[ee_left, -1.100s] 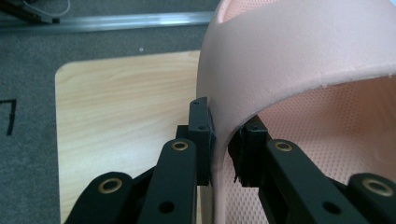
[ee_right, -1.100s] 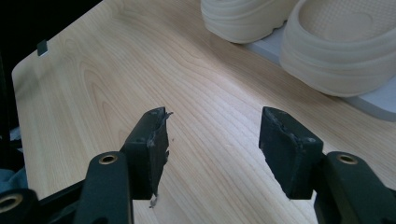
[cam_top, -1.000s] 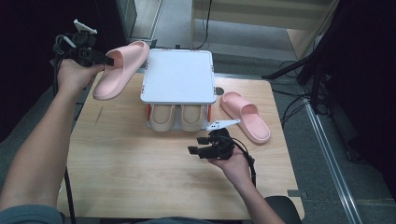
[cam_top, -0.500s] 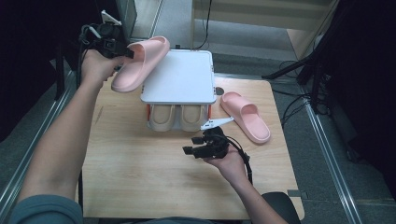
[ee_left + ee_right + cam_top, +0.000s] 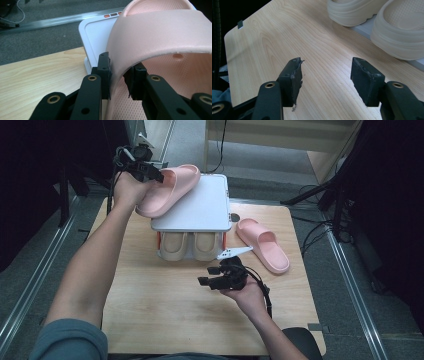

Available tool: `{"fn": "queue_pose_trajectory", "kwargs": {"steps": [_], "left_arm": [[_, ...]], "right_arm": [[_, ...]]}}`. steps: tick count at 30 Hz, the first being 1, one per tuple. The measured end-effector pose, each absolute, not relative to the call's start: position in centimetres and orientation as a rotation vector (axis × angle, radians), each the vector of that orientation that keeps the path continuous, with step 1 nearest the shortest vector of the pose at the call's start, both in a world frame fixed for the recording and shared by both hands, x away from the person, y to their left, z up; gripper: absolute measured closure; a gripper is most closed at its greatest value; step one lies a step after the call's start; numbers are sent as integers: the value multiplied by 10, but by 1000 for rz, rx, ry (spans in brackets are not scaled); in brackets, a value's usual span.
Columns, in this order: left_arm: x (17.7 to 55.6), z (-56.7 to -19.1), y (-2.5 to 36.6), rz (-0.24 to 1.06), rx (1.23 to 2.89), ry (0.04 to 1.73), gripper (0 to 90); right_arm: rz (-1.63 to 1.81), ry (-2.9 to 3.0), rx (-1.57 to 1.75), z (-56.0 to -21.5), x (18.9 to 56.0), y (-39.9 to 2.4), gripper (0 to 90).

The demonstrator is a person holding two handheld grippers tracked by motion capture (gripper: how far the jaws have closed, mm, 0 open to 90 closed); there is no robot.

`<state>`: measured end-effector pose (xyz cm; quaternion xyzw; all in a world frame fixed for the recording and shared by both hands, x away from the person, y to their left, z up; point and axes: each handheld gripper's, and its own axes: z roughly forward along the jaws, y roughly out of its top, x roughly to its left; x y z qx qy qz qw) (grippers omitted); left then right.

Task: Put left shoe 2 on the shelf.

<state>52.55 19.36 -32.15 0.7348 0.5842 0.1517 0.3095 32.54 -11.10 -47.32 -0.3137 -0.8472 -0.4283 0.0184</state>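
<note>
A pink slipper (image 5: 170, 187) lies slanted on the far-left corner of the white top (image 5: 200, 210) of a small shoe rack. My left gripper (image 5: 152, 174) grips its strap (image 5: 160, 32) from the left. Its jaws have just been opening, and in the left gripper view (image 5: 119, 67) the pads still touch the strap on both sides. A second pink slipper (image 5: 262, 245) lies on the table right of the rack. My right gripper (image 5: 206, 275) hovers open over the wood in front of the rack, with nothing between its fingers (image 5: 325, 72).
A pair of beige slippers (image 5: 192, 245) sits on the rack's lower shelf, close ahead in the right gripper view (image 5: 402, 30). The wooden table (image 5: 165, 315) has bare room at the front. Metal floor rails run along both sides.
My left hand has carried the pink slipper to the right, from beside the rack onto the left part of its white top. The right hand has stayed in place.
</note>
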Motion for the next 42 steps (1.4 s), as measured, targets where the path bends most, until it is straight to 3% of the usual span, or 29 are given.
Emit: {"fn": "queue_pose_trajectory", "kwargs": {"steps": [22,32,42], "left_arm": [[512,-322,180,309,2010,1516,631],[503,-317,192,327,1988,1472,566],[470,-309,216,337,1962,1400,513]], "right_arm": [[-1321,-2639,-970,-474,325,-109,430],[-1343,-2629,-1000,-471,328,-116,439],[-1414,-2601,-1129,-463,342,-146,448]]}}
